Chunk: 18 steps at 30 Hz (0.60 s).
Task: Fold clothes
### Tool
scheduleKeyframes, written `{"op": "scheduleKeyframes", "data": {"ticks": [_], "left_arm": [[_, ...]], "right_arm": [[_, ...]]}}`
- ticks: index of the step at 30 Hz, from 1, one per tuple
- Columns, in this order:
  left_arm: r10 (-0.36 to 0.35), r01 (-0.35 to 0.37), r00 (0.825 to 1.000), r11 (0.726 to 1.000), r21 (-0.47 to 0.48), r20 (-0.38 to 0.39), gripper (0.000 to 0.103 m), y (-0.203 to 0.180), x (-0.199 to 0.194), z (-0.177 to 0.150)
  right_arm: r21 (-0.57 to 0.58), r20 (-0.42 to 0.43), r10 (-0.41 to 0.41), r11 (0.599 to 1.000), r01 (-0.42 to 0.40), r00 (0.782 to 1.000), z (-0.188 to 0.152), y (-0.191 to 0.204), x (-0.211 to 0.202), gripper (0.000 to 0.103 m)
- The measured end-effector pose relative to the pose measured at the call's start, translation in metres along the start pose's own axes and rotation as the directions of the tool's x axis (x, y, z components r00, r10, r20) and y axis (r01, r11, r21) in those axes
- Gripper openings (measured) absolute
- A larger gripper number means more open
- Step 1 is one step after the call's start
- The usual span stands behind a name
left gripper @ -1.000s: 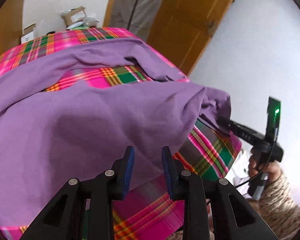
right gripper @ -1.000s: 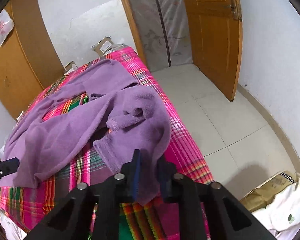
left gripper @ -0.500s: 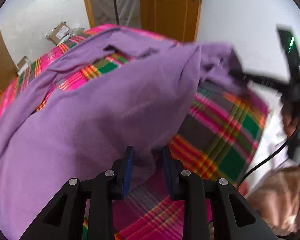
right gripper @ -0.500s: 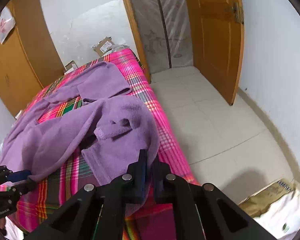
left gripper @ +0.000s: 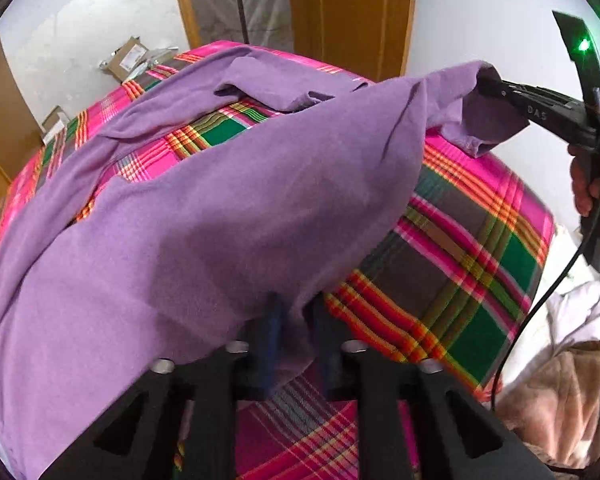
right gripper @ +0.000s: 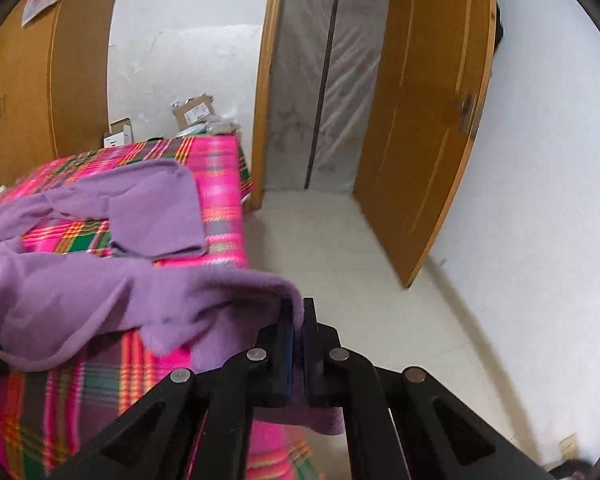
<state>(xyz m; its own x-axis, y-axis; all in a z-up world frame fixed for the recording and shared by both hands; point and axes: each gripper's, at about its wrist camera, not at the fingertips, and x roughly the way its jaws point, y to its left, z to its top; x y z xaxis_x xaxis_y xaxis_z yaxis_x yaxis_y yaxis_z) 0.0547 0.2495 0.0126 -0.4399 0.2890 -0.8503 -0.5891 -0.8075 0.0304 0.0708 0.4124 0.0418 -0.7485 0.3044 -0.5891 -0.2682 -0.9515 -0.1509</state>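
A purple fleece garment (left gripper: 228, 200) lies spread over a bed with a pink and green plaid cover (left gripper: 460, 248). In the left wrist view my left gripper (left gripper: 298, 320) is at the garment's near edge, its blurred fingers drawn close with a fold of purple cloth pinched between them. My right gripper (right gripper: 298, 328) is shut on another edge of the purple garment (right gripper: 100, 292) and holds it above the plaid cover (right gripper: 216, 168) near the bed's side. From the left wrist view the right gripper (left gripper: 496, 88) shows at the upper right with a lifted corner in it.
A person's hand (left gripper: 588, 184) holds the right gripper's handle, with a black cable hanging below. Cardboard boxes (left gripper: 128, 56) sit past the bed's far end. A wooden door (right gripper: 420, 120) stands open beside a plastic-covered doorway (right gripper: 320, 80). Pale tiled floor (right gripper: 360, 260) runs along the bed.
My left gripper's fingers have closed in on the garment's near edge. The right gripper has lifted its corner higher and away from the bed, pulling the cloth taut between the two.
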Motion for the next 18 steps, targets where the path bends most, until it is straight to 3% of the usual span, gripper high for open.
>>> {"op": "scheduleKeyframes", "data": {"ticks": [1,11,18], "left_arm": [[-0.011,0.011,1.000,1.000,-0.011,0.002,0.005,0.002,0.000,0.001],[-0.141,0.145,0.989,0.987,-0.068,0.049,0.003,0.011,-0.016,0.003],[-0.214,0.217,0.976,0.972,-0.093,0.039,0.003,0.007,-0.015,0.001]], "right_arm": [[-0.014,0.018,-0.022,1.000,0.023,1.000,0.002,-0.001,0.000,0.003],[-0.037,0.176,-0.149,0.987,0.157,0.973,0.015,-0.016,-0.004,0.003],[-0.054,0.074,-0.146,0.987,0.151,0.986,-0.021,-0.028,0.020,0.003]]}}
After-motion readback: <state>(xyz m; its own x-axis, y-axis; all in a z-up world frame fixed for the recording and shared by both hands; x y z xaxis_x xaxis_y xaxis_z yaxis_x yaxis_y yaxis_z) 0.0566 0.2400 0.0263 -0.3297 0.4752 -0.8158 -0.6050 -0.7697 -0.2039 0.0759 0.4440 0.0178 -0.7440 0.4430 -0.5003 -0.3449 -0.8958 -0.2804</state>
